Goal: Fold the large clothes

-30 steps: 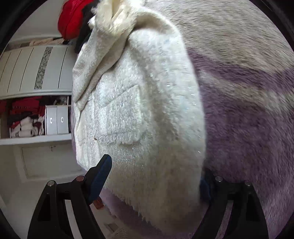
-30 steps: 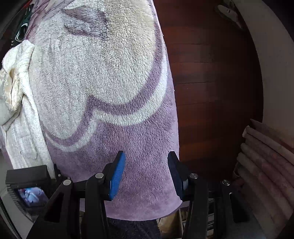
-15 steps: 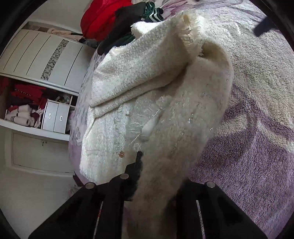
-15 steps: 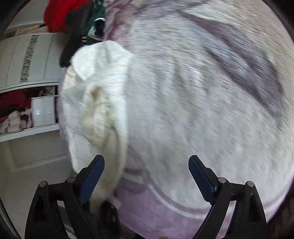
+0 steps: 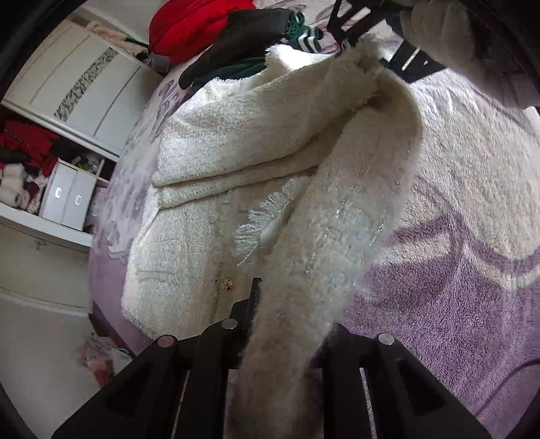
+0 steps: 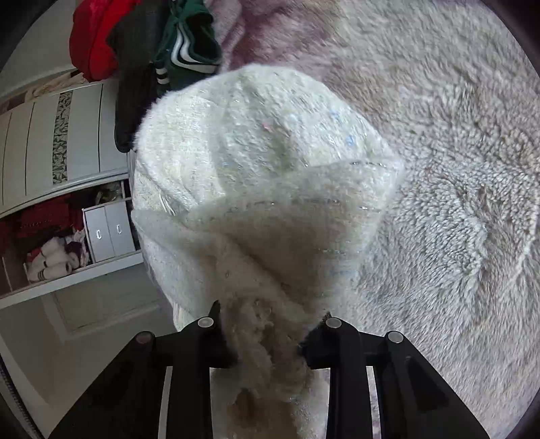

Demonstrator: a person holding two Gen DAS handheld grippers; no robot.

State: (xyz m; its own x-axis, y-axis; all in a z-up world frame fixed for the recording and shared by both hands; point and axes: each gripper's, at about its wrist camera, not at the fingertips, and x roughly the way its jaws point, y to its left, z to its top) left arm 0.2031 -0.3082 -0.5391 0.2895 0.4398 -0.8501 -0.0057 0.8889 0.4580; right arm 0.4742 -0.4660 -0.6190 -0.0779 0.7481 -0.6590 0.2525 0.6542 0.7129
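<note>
A cream fuzzy jacket (image 5: 216, 189) lies on a purple and cream fleece blanket (image 5: 465, 209) on the bed. My left gripper (image 5: 287, 324) is shut on the jacket's lower edge, and the fabric rises between its fingers. My right gripper (image 6: 266, 331) is shut on the jacket's upper edge (image 6: 266, 189), which is lifted and bunched in front of the camera. In the left wrist view my right gripper (image 5: 368, 30) shows at the top, gripping the far end of the raised fold.
A pile of red, black and green clothes (image 5: 236, 30) lies at the far end of the bed, also in the right wrist view (image 6: 148, 44). A white wardrobe with open shelves and drawer boxes (image 5: 67, 199) stands to the left.
Both grippers have closed on the jacket. The left one took the lower edge first, then the right one took the upper edge; the side of the jacket is now lifted.
</note>
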